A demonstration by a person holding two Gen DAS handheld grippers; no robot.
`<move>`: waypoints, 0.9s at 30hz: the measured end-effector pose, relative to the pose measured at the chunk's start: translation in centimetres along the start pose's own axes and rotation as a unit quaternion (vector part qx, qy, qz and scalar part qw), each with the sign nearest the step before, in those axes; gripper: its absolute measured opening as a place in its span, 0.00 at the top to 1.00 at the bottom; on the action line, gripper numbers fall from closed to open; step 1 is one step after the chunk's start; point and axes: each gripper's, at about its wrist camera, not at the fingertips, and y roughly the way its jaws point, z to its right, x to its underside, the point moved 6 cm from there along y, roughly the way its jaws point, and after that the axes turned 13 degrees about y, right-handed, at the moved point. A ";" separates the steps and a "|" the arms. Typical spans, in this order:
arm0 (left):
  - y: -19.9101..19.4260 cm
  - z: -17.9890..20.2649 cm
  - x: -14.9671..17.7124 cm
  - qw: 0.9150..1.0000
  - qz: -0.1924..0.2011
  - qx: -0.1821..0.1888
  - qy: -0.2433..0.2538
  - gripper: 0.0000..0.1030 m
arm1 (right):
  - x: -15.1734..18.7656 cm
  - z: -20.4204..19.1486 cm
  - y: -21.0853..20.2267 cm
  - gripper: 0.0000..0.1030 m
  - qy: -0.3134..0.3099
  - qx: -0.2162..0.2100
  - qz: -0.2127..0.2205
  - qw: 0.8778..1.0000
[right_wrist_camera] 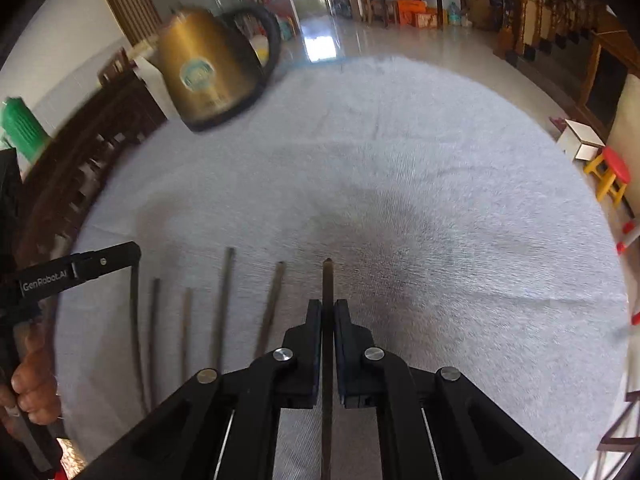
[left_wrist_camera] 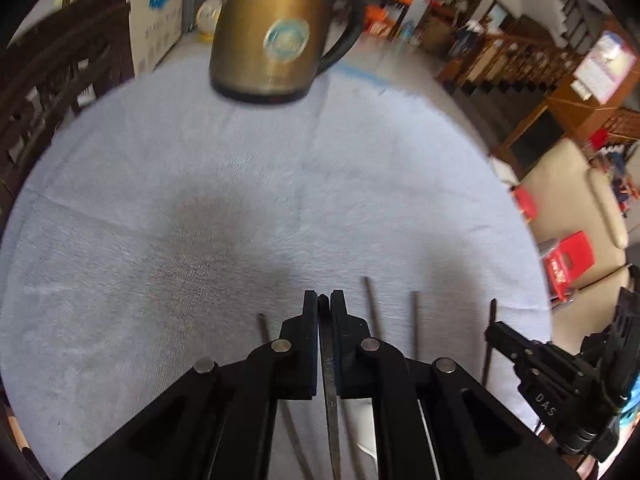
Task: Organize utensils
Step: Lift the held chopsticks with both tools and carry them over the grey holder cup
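Left claw (left_wrist_camera: 324, 300) clamped on one dark chopstick (left_wrist_camera: 331, 392); right claw (right_wrist_camera: 328, 306) clamped on another chopstick (right_wrist_camera: 327, 280); remaining chopsticks (right_wrist_camera: 224, 300) lying in a row on the table (right_wrist_camera: 440, 160) (kettle (right_wrist_camera: 208, 76) well apart); best lowered parallel, tips aligned with neighbours, released gently.

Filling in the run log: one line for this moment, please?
left gripper: shut on chopstick | right gripper: shut on another | kettle: far side, untouched
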 end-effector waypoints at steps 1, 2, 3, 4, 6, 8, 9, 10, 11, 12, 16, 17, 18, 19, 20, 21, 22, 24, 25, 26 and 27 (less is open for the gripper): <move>-1.4 0.2 0.1 1.000 0.011 0.000 0.005 0.95 | 0.2 0.0 -1.2 0.94 0.000 -0.012 0.012 1.000; -3.0 0.7 0.2 1.000 0.026 -0.001 0.013 0.95 | 0.5 0.0 -2.6 0.93 0.001 -0.023 0.026 0.999; -5.3 1.5 0.7 0.999 0.048 -0.004 0.025 0.95 | 0.8 0.0 -3.9 0.93 0.001 -0.030 0.039 0.999; -6.1 2.1 0.6 0.998 0.058 -0.006 0.031 0.95 | 1.1 0.1 -5.5 0.93 0.003 -0.042 0.056 0.998; -9.0 3.5 1.8 0.995 0.090 -0.009 0.044 0.95 | 2.1 0.1 -8.4 0.93 0.005 -0.060 0.090 0.994; -11.9 4.8 2.7 0.991 0.121 -0.017 0.052 0.95 | 3.2 0.1 -11.2 0.93 0.004 -0.071 0.127 0.989; -12.7 5.2 3.2 0.990 0.133 -0.020 0.054 0.95 | 3.7 -0.1 -12.3 0.93 0.003 -0.079 0.146 0.986; -14.4 5.6 4.1 0.986 0.152 -0.028 0.059 0.95 | 4.3 -0.2 -13.7 0.93 0.000 -0.083 0.167 0.982; -15.0 5.9 4.3 0.984 0.162 -0.036 0.062 0.95 | 5.0 -0.3 -14.9 0.93 -0.003 -0.082 0.187 0.979; -16.7 6.3 5.1 0.980 0.181 -0.051 0.070 0.95 | 5.7 -0.3 -16.1 0.93 -0.005 -0.081 0.206 0.975; -19.2 7.4 6.6 0.971 0.217 -0.065 0.074 0.95 | 8.1 -0.7 -20.3 0.93 -0.001 -0.095 0.259 0.961; -19.0 8.0 6.6 0.970 0.222 -0.067 0.074 0.95 | 8.6 -0.8 -21.3 0.93 0.000 -0.101 0.269 0.958; -20.4 8.0 6.8 0.967 0.234 -0.066 0.069 0.95 | 9.1 -1.1 -22.5 0.93 0.000 -0.108 0.284 0.953; -20.2 8.4 6.8 0.966 0.240 -0.068 0.068 0.95 | 9.4 -1.3 -23.6 0.93 0.000 -0.112 0.296 0.949; -21.3 8.6 6.9 0.964 0.249 -0.068 0.065 0.95 | 9.7 -1.6 -24.8 0.93 0.000 -0.119 0.309 0.944; -22.8 8.7 7.0 0.961 0.262 -0.067 0.063 0.95 | 9.9 -1.9 -26.0 0.93 0.001 -0.130 0.321 0.938; -23.8 8.9 7.1 0.958 0.272 -0.066 0.062 0.95 | 10.2 -2.2 -27.2 0.93 0.002 -0.140 0.330 0.933; -26.4 9.4 7.3 0.950 0.298 -0.070 0.064 0.95 | 10.6 -2.8 -29.5 0.93 0.007 -0.163 0.350 0.922; -26.7 9.8 7.5 0.947 0.305 -0.072 0.066 0.95 | 10.8 -3.1 -30.4 0.93 0.008 -0.172 0.359 0.917; -28.2 10.1 7.6 0.942 0.319 -0.073 0.069 0.95 | 11.0 -3.4 -31.4 0.93 0.009 -0.180 0.371 0.911; -29.4 10.5 7.8 0.939 0.330 -0.072 0.071 0.95 | 11.2 -3.7 -32.6 0.93 0.009 -0.190 0.385 0.903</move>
